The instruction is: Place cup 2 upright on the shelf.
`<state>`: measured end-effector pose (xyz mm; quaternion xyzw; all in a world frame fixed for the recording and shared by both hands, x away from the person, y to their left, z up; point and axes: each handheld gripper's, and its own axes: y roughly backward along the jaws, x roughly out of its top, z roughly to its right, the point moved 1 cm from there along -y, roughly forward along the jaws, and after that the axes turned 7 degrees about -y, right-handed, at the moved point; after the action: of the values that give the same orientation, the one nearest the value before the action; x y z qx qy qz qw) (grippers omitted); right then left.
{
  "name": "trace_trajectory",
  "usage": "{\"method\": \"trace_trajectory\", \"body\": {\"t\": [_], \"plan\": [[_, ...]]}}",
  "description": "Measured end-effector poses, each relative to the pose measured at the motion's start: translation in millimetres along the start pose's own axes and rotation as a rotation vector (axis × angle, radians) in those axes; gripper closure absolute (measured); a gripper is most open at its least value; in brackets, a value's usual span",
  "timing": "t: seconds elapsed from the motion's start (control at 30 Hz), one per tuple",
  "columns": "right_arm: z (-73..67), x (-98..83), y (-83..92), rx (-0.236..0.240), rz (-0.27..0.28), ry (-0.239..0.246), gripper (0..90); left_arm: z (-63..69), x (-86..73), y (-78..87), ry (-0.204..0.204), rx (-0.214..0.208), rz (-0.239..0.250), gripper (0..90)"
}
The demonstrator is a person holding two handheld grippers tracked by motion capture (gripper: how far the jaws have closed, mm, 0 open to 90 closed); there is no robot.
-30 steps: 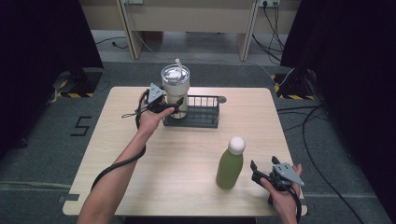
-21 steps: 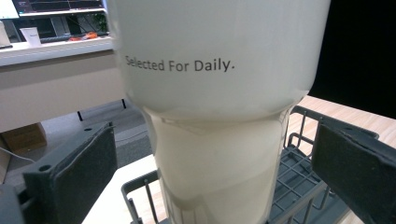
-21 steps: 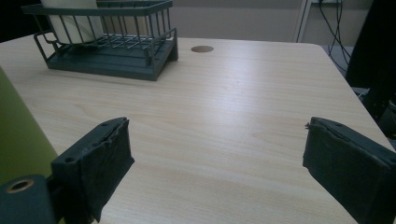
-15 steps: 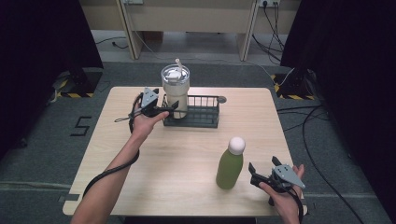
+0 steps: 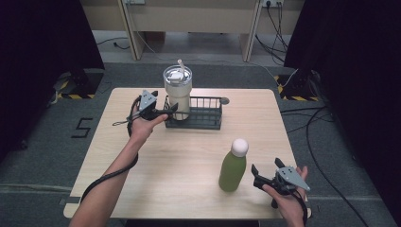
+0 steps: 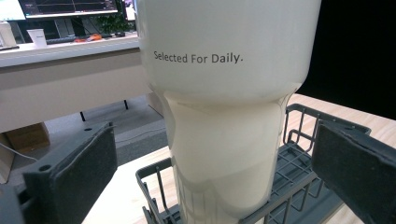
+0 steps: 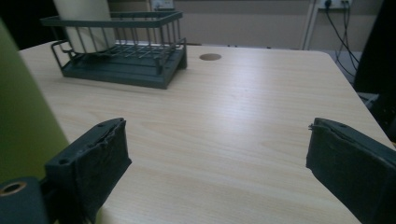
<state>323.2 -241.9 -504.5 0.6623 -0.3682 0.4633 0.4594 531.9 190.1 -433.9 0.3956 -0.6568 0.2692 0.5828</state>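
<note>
- The left claw (image 5: pixel 166 111) is at the far left part of the counter (image 5: pixel 189 175), and its jaws stand wide on both sides of the cream tumbler (image 5: pixel 178 92).
- In the left gripper view the pads (image 6: pixel 88 161) are apart from the tumbler's (image 6: pixel 219 140) narrow lower part; they do not press it.
- The tumbler stands upright in the left end of the dark wire basket (image 5: pixel 201 113), which sits near the far edge of the counter, about in the middle.
- It has a lid with a straw (image 5: pixel 180 65), and the words "Selected For Daily." are printed on its wall.
- The right claw (image 5: pixel 257 176) is near the front right corner of the counter. Its jaws have just been opening and now stand wide, with nothing between them.
- The green bottle (image 5: pixel 234 165) with a white cap stands upright just beside the right claw, on its left, near the front edge.
- In the right gripper view the bottle (image 7: pixel 23 116) is outside the left pad (image 7: pixel 100 158), and only bare wood lies between the pads.
</note>
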Motion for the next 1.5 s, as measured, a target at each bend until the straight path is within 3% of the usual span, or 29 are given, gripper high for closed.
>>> {"method": "trace_trajectory", "body": {"t": [0.1, 0.27, 0.4, 0.7, 1.23, 1.4, 1.5], "plan": [[-3.7, 1.1, 2.1, 0.036, 0.000, 0.024, 4.3, 0.6, -0.9, 1.6, 0.001, -0.001, 0.001, 0.0], [-4.0, 2.6, 8.3, 0.048, 0.015, 0.020, 6.0, 2.3, -2.8, 8.0, 0.003, 0.007, -0.004, 0.0], [-6.8, 5.0, 14.0, 0.056, 0.022, 0.032, 6.7, 1.4, -0.5, 20.4, -0.015, 0.011, -0.001, 0.0], [-22.8, 13.5, 36.1, 0.103, 0.072, 0.053, 5.8, -2.1, -9.8, 46.2, -0.010, 0.019, 0.001, 0.0], [-50.7, 21.5, 52.7, 0.181, 0.110, 0.059, 0.3, 1.3, -14.1, 55.8, -0.018, 0.001, 0.014, 0.0], [-60.0, 25.2, 50.5, 0.191, 0.111, 0.063, 0.1, 1.9, -14.6, 58.1, -0.025, -0.007, 0.013, 0.0], [-68.4, 28.1, 46.9, 0.220, 0.114, 0.049, 0.4, 2.9, -14.3, 59.8, -0.028, -0.008, 0.016, 0.0]]}}
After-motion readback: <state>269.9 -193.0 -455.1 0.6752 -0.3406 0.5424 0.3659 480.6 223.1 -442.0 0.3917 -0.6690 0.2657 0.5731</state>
